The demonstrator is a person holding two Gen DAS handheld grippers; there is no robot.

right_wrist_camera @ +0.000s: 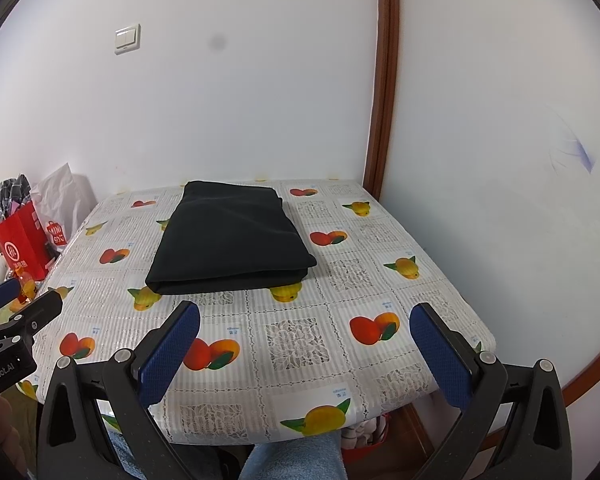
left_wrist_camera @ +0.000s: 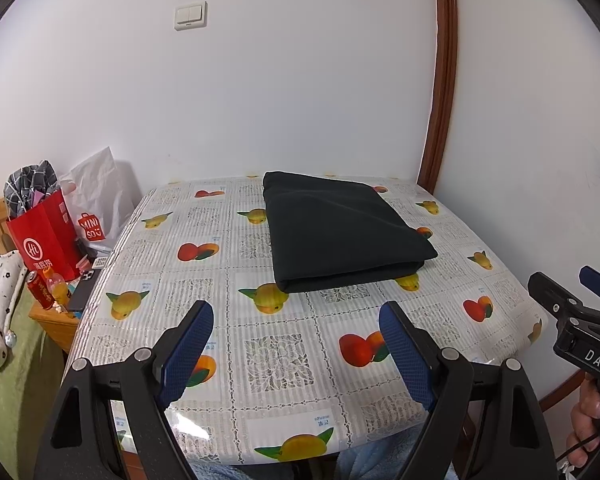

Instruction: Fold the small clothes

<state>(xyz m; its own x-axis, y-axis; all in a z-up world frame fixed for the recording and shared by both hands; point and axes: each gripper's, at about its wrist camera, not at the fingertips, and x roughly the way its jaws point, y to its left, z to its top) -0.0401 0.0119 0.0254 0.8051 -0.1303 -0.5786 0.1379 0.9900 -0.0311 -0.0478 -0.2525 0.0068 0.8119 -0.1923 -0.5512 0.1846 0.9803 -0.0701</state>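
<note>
Both claws, left gripper [left_wrist_camera: 296,344] and right gripper [right_wrist_camera: 304,344], gape empty; I risk dragging the folded black garment [left_wrist_camera: 344,232] apart.

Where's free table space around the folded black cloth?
Bare tablecloth lies between the folded black cloth and the near edge, under both open claws, left claw and right claw. Strips run left and right of it. Crowded: red bag on the side stand.

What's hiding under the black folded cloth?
The black folded cloth lies on the fruit-print tablecloth. A yellow fruit picture peeks out at its near edge; the rest underneath is covered.
</note>
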